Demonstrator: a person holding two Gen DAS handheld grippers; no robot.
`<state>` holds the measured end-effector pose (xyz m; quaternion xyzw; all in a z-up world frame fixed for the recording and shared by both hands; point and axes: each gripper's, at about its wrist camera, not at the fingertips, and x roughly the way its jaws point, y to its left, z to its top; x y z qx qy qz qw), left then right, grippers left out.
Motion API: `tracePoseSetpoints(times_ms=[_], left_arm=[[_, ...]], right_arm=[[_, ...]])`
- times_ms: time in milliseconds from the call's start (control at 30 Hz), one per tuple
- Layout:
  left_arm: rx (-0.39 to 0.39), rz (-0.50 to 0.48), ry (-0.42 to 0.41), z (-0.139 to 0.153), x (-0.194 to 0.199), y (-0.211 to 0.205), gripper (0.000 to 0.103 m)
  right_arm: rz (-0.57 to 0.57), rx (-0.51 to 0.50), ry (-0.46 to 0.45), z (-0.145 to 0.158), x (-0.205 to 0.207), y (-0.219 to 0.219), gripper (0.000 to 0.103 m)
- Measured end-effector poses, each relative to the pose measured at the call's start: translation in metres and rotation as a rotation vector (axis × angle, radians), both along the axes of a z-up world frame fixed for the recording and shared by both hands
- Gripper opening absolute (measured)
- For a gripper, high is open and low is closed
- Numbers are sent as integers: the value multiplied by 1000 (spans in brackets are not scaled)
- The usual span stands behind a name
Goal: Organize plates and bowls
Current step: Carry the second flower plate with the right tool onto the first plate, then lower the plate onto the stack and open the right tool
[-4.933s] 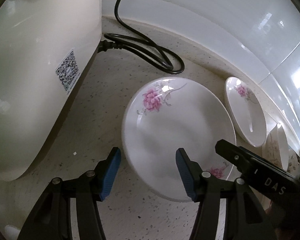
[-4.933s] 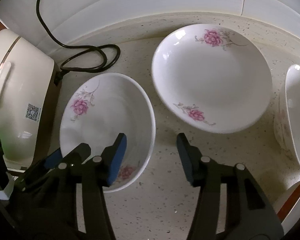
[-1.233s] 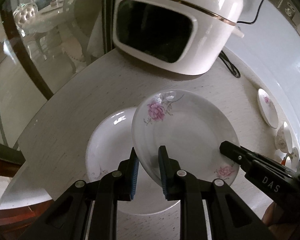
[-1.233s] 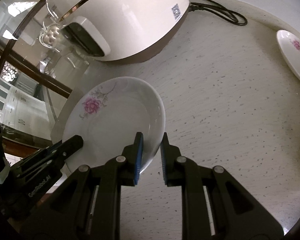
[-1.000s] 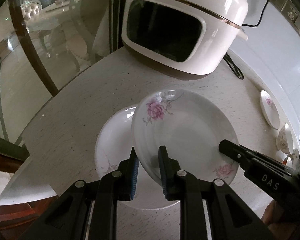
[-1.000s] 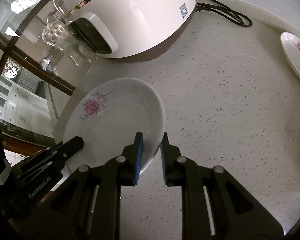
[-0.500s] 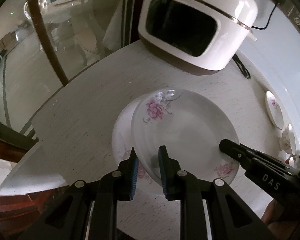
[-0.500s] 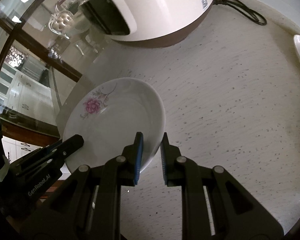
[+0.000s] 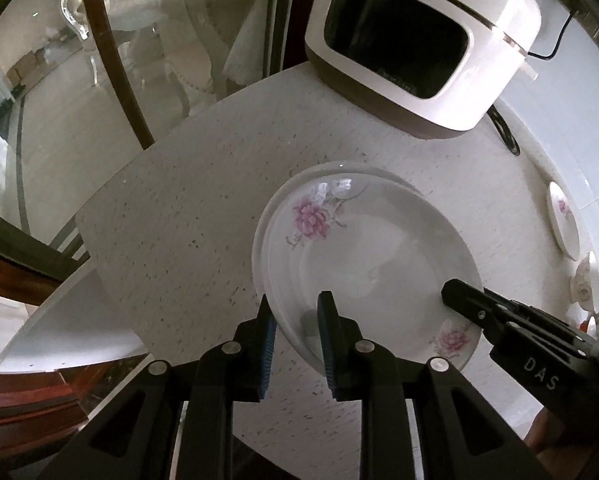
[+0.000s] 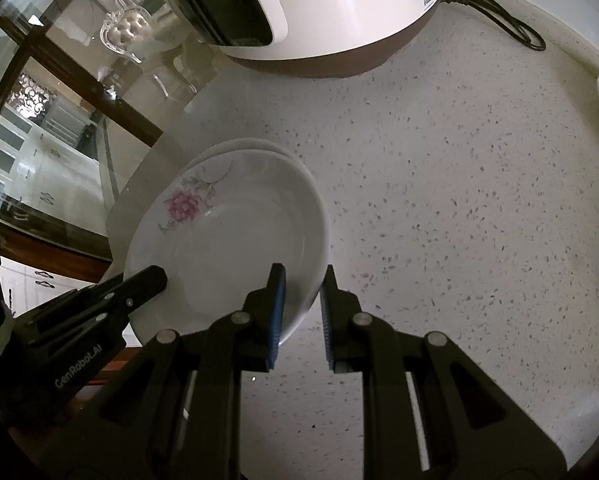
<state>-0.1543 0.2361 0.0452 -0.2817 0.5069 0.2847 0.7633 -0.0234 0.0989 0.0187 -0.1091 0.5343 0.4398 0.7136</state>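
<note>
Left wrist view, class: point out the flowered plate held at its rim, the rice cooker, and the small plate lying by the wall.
flowered plate (image 9: 371,248), left wrist view, on its bare white centre.
rice cooker (image 9: 495,60), left wrist view, on its white casing right of the dark window.
small plate (image 9: 564,220), left wrist view, on its inner face.

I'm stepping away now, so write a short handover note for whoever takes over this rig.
Left hand-held gripper: shut on the near rim of the floral plate.
Right hand-held gripper: shut on the same plate's opposite rim.
The plate sits over a second plate near the counter corner.
Done: plate brought onto the stack.
Left: release both; fetch the plate and bowls by the wall.
</note>
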Motion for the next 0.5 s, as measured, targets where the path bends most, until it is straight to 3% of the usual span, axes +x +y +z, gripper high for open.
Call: tracePoseSetpoints(times_ms=[500], left_arm=[[42, -32, 82, -8, 5, -3, 26]], right_arm=[[36, -38, -79, -2, -13, 8, 21]])
